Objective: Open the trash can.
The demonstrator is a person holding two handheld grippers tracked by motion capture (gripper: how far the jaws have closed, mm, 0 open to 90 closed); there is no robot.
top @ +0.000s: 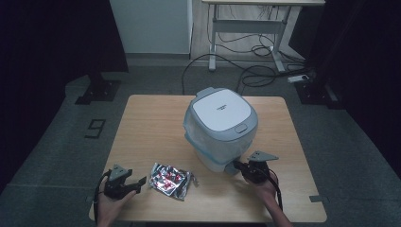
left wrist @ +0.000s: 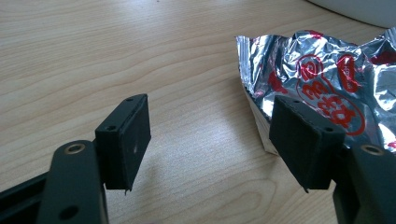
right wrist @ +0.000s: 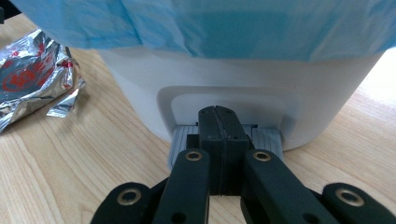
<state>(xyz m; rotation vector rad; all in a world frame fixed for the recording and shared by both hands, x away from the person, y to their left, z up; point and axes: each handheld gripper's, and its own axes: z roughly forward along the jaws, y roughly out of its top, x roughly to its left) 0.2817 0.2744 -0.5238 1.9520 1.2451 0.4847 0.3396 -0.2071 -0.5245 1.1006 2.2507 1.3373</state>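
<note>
Nearest the high camera, at the near edge of the wooden table (top: 142, 118), the left gripper (top: 134, 186) rests low with its jaws spread wide. In the left gripper view the crumpled foil wrapper (left wrist: 322, 74) lies just beside the right-hand jaw, not yet between the two. The wrapper (top: 171, 180) sits flat on the wood between the two grippers, near the front of the bin.

Further right stands the white pedal bin (top: 222, 127), its lid (top: 222, 109) down, a blue liner bag (right wrist: 224, 28) folded out over its rim. What is inside cannot be seen.

At the bin's foot, the right gripper (right wrist: 218, 122) has its jaws pressed together with nothing between them, resting on the grey pedal (right wrist: 268, 140).

Judging from this, the step in hand is opening the bin. Next, the pedal needs a firm downward push to raise the lid, while the left gripper shifts sideways to straddle the wrapper and close on it.
</note>
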